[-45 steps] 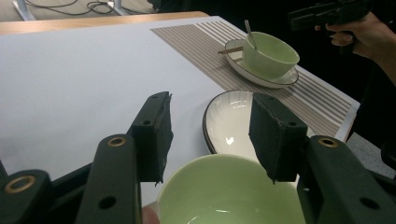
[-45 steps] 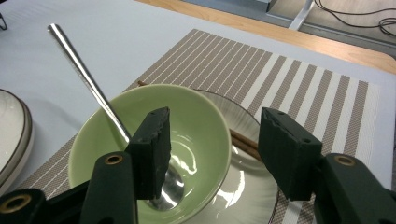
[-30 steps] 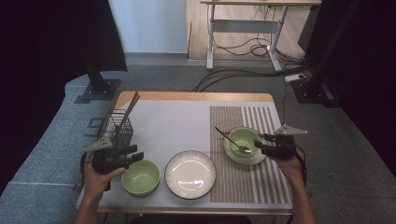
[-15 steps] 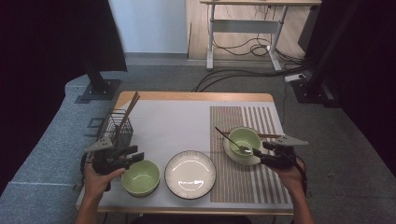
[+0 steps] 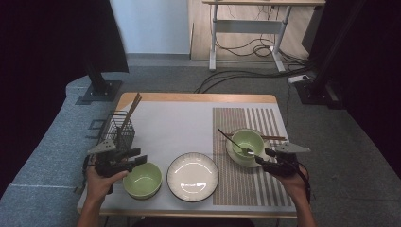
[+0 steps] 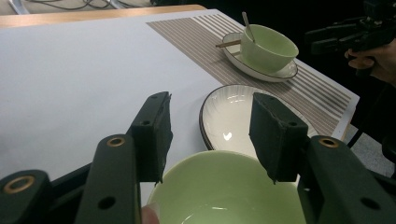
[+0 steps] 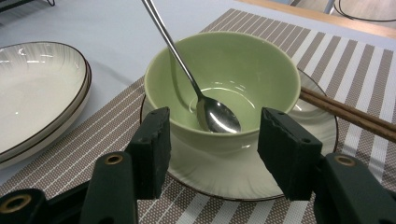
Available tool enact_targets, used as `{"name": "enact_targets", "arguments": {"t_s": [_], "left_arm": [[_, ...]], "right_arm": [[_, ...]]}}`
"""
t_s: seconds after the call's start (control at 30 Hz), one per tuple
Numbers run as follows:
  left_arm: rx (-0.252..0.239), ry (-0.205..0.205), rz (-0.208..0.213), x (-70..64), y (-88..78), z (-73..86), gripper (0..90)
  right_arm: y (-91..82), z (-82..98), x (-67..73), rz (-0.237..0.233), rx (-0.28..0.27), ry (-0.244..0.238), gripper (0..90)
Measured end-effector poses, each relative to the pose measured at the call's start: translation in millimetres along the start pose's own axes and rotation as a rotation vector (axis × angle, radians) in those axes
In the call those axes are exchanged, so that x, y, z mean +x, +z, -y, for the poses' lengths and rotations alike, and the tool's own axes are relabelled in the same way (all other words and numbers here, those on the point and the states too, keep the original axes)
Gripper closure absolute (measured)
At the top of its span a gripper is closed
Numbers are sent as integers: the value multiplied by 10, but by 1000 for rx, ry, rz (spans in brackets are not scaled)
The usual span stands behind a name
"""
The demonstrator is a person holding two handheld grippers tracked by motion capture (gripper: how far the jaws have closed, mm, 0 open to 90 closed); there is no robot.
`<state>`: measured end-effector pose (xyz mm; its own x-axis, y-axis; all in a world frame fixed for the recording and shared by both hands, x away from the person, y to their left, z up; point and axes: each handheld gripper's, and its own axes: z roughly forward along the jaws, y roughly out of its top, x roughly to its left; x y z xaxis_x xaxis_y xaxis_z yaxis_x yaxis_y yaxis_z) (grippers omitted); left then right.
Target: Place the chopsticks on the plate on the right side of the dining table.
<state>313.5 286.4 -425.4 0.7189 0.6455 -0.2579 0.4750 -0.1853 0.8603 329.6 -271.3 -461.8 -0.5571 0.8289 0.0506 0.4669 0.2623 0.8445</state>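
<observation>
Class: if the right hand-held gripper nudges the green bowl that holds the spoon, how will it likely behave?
The green bowl looks glazed, so probably slippery and breakable. It sits on a saucer, so it may slide. The long spoon leaning inside would likely swing or rattle.

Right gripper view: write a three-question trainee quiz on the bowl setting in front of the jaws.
1. True or false: the spoon rests inside the green bowl.
2. What does that bowl stand on? A) bare table B) a plate on the striped placemat C) the wire basket
3. Fill in: the chopsticks lie across the plate's ____.

Key
1. True; its head is at the bottom and its handle leans out over the rim.
2. B
3. Rim. The right gripper stands open in front of the bowl, pads touching nothing.
</observation>
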Motion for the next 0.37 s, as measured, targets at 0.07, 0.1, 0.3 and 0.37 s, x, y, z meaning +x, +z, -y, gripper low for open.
{"name": "enact_targets", "arguments": {"t_s": [0.07,0.1,0.3,0.37], "left_arm": [[0,1,0,0,-1,-1,487],[1,1,1,0,0,-1,487],[-2,-1,3,-5,-12,-5,484],[-5,-1,2,-6,-18,-13,484]], "right_arm": [[4,13,7,1,1,-1,444],[4,16,12,-1,4,-1,443],[-12,5,40,-2,-4,-8,440],[-22,2,41,-1,-5,-9,440]]}}
